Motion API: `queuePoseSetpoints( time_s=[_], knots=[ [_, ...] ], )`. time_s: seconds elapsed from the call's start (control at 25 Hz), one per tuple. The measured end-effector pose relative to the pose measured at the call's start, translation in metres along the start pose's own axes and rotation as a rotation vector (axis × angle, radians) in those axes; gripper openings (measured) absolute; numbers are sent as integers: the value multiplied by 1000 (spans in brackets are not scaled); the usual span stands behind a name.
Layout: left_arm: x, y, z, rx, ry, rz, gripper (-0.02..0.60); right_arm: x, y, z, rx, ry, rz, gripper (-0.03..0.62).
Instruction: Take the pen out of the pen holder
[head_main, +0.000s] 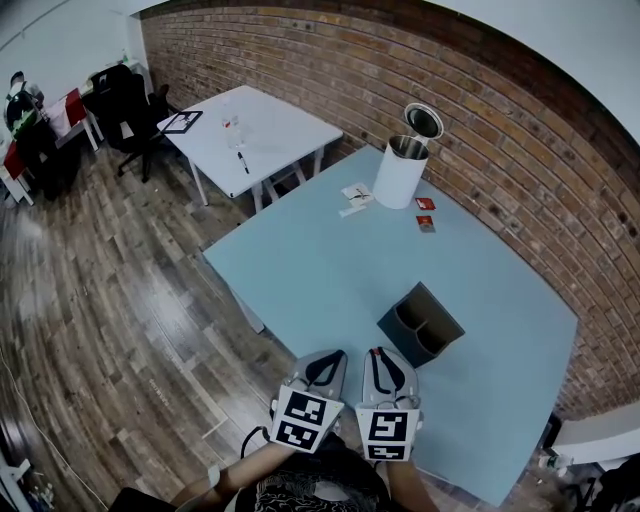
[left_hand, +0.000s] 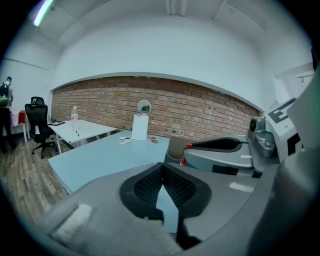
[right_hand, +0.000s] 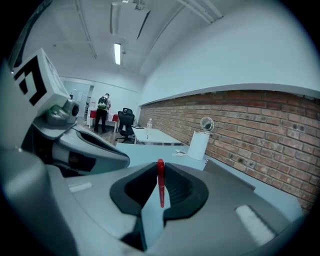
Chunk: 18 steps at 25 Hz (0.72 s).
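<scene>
The pen (right_hand: 160, 182) only really shows in the right gripper view: red, standing upright, pinched between the fingers of the right gripper (right_hand: 160, 166), which are closed snug on it. From the head view you basically can't make it out, the gripper body covers it. The left gripper view just catches a speck of red at the tip of the right gripper.

The pen holder (head_main: 421, 322) is a dark box with two compartments, sitting on the blue desk (head_main: 300, 270). Both pockets look dark from above and I can't tell what's in them. The right gripper, pen and all, is on the near side of the pen holder, close to it but not touching.

The left gripper (left_hand: 161, 166) is just beside the right one, further from the pen holder. Its fingers meet at the tips with nothing between them, just blue desk showing through the gap lower down.

Well past the pen holder, toward the brick wall, there's a white cylindrical bin (head_main: 400, 175) with its round lid tipped up. Near its base are some white cards (head_main: 355, 193) and a couple of small red things (head_main: 426, 213).
</scene>
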<state>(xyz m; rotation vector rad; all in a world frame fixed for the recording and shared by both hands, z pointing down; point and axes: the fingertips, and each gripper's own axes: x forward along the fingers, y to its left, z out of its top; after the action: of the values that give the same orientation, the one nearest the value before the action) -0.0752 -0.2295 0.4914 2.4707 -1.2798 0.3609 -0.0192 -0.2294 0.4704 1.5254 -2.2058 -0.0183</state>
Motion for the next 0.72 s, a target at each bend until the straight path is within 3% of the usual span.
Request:
queuePoseSetpoints(
  time_s=[0.72],
  knots=[
    [-9, 10, -6, -25, -6, 63, 0, 7, 14, 1, -18, -10, 68, 49]
  ],
)
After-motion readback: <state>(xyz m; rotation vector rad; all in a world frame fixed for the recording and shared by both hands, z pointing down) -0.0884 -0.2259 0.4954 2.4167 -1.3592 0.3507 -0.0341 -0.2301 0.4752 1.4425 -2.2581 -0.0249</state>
